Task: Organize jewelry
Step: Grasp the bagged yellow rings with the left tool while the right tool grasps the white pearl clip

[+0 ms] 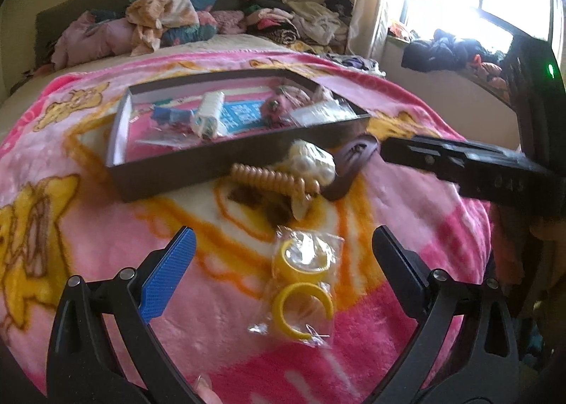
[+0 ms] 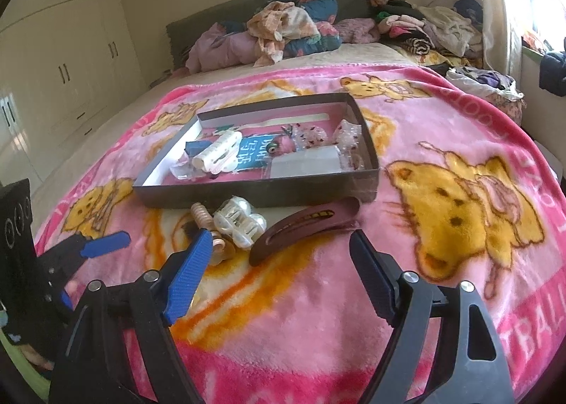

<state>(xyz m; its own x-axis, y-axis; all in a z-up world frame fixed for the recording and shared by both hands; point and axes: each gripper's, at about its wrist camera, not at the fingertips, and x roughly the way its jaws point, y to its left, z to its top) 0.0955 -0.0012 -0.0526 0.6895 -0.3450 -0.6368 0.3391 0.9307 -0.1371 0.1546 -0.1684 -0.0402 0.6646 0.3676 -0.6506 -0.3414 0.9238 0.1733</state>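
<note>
Pink blanket (image 2: 353, 298) over the bed, dark box (image 2: 254, 197) holding jewelry, brown clip (image 2: 304, 227) just before it, bagged yellow bangles (image 1: 302, 283) nearer me, both my fingers (image 1: 283, 262) (image 2: 279, 273) wide apart, holding nothing.

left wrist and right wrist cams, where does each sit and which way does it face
Left wrist: on the left gripper, facing the bagged yellow hoop earrings; a fingertip shows.
Right wrist: on the right gripper, facing the long brown hair clip.
Shared: the dark shallow cardboard box, the pearl claw clip, the pink cartoon blanket, each other's gripper.
</note>
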